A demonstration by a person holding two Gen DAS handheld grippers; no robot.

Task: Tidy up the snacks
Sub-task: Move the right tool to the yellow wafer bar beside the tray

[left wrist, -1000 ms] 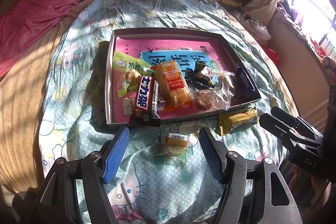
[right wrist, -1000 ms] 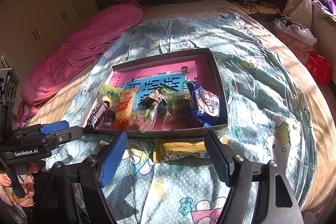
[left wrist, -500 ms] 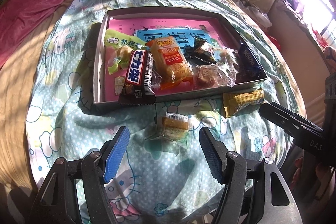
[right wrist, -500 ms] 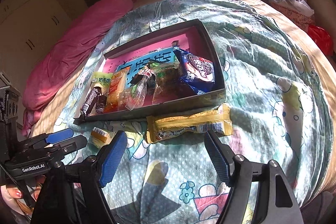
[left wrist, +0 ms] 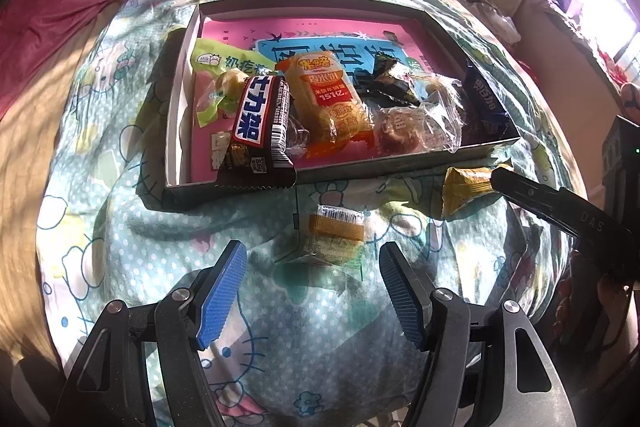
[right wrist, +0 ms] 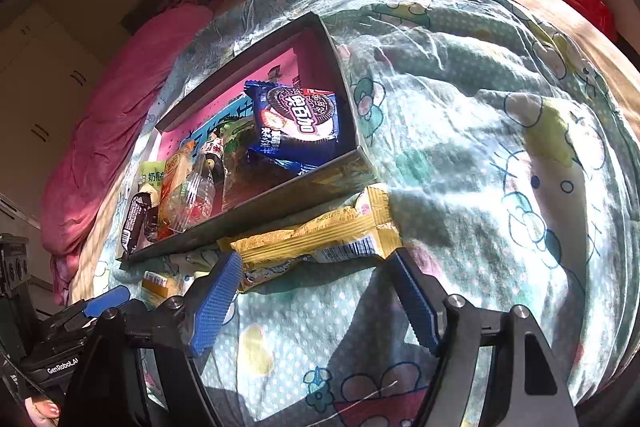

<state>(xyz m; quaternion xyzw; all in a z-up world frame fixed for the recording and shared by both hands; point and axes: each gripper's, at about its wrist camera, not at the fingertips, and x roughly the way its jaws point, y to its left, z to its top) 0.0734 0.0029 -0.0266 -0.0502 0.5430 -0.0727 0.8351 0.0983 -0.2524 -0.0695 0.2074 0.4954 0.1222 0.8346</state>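
The left claw (left wrist: 312,291) stands wide with nothing between its blue pads; just past its tips, at twelve o'clock, a small orange-and-clear snack packet (left wrist: 336,239) lies flat on the bedspread (left wrist: 152,251). My guess is the jaws are spread that far so they can straddle the packet across its width on the soft quilt.

The right claw (right wrist: 316,303) is equally wide and grips nothing. Its left pad (right wrist: 214,303) overlaps the near end of the long yellow wafer bar (right wrist: 316,239) in the picture, though whether it touches I cannot tell. The bar lies along the outside of the near wall of the tray (right wrist: 256,205), so the claw seems lined up to take it across its narrow side.

Farther out, at twelve o'clock from both claws, the tray already holds the sorted lot: a dark chocolate bar (left wrist: 260,123) hanging over its near rim, an orange rice-cracker pack (left wrist: 328,103), a blue cookie pack (right wrist: 298,119). These two strays look like the last ones left outside it.
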